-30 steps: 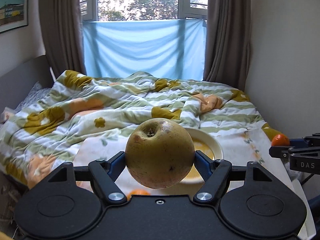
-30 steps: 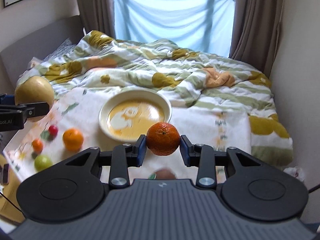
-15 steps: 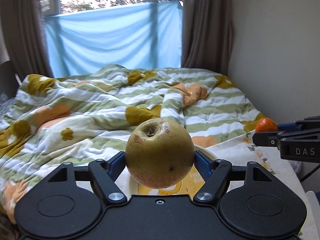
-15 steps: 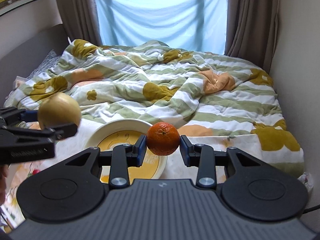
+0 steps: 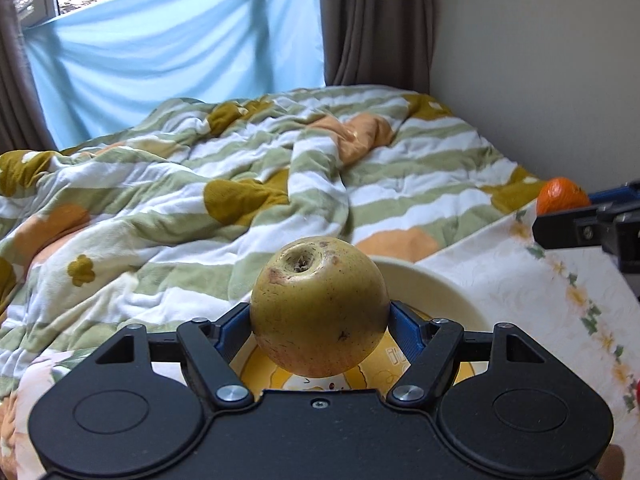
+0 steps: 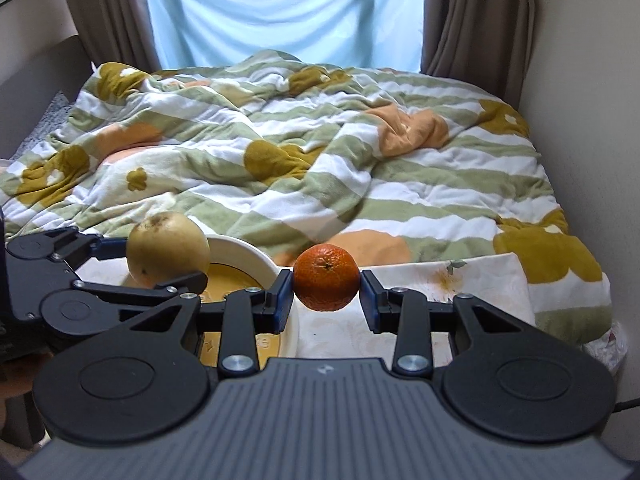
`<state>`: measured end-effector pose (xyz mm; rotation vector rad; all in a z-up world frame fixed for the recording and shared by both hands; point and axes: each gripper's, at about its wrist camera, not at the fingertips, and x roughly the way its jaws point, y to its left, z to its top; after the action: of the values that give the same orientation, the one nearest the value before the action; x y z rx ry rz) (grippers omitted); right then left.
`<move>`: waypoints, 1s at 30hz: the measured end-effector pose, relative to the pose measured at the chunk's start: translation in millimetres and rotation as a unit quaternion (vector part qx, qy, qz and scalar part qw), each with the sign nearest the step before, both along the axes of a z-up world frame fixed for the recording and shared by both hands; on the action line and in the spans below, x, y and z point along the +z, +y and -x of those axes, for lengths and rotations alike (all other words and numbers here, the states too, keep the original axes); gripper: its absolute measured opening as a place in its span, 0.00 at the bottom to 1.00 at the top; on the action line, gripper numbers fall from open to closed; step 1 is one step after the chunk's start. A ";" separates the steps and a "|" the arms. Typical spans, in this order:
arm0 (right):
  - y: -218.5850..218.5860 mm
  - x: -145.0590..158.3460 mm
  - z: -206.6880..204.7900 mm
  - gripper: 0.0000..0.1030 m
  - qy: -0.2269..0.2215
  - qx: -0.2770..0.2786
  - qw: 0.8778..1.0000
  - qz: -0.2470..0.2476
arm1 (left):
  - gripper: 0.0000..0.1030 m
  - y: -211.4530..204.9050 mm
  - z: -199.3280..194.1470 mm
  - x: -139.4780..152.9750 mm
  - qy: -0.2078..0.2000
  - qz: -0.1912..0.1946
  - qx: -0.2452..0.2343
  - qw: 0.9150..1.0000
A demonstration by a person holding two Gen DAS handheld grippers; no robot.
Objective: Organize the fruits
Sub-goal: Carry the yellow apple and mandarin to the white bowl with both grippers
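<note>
A: What is held in the left gripper [image 5: 320,320]?

B: A yellow-green pear [image 5: 319,306] is clamped between its blue pads, with the stem hollow turned upward. It is carried in the air above the near part of a cream bowl [image 5: 436,286] (the inside of the bowl is yellow, with a printed picture that cannot be read clearly).

A: And the right gripper [image 6: 326,294]?

B: A small orange [image 6: 327,277] is gripped between its pads, which are pressed against both sides of the fruit. It is also lifted, and it is seen just to the right of the bowl rim [image 6: 256,258], over a white cloth [image 6: 480,280] printed with small flowers.

A: How are the two grippers placed to each other?

B: They are side by side and apart. In the right wrist view the pear [image 6: 168,254] is seen at the left, over the bowl. In the left wrist view the orange [image 5: 562,201] is seen at the far right edge.

A: What is found around them?

B: The bowl is set on the cloth, which is laid on a bed. Behind it a rumpled quilt [image 6: 304,160] with green stripes and mustard flowers is spread. Further back, a light blue sheet [image 6: 280,8] is hung over the window between brown curtains [image 6: 476,20].
</note>
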<state>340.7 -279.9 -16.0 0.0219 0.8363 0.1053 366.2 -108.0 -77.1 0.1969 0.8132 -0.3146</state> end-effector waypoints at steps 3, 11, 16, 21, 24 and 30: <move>-0.1 -5.0 -3.6 0.49 0.007 -0.004 1.000 0.001 | 0.75 -0.2 -3.3 -6.7 0.008 0.001 -0.003 1.000; 2.6 -7.0 -7.0 0.49 0.014 -0.001 1.000 -0.001 | 1.00 13.3 1.7 0.6 0.016 0.026 -0.014 0.999; 5.2 -5.5 -8.4 0.50 0.012 0.017 1.000 -0.008 | 1.00 31.8 15.3 20.9 0.014 0.027 0.002 1.000; 21.0 -11.2 -8.0 0.50 0.013 0.064 0.998 -0.006 | 1.00 51.8 33.8 33.3 0.014 0.014 0.034 0.999; 38.1 -19.8 -7.2 0.50 0.015 0.098 0.995 0.008 | 1.00 62.8 44.5 38.6 0.014 0.011 0.054 0.998; 63.6 -42.7 -11.5 0.50 0.028 0.128 0.991 0.025 | 1.00 83.2 60.5 46.3 0.023 0.016 0.096 0.995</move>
<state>352.2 -216.3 -58.7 -0.1318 0.8941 0.3268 305.7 -24.8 -30.9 0.0810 0.8643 -0.1518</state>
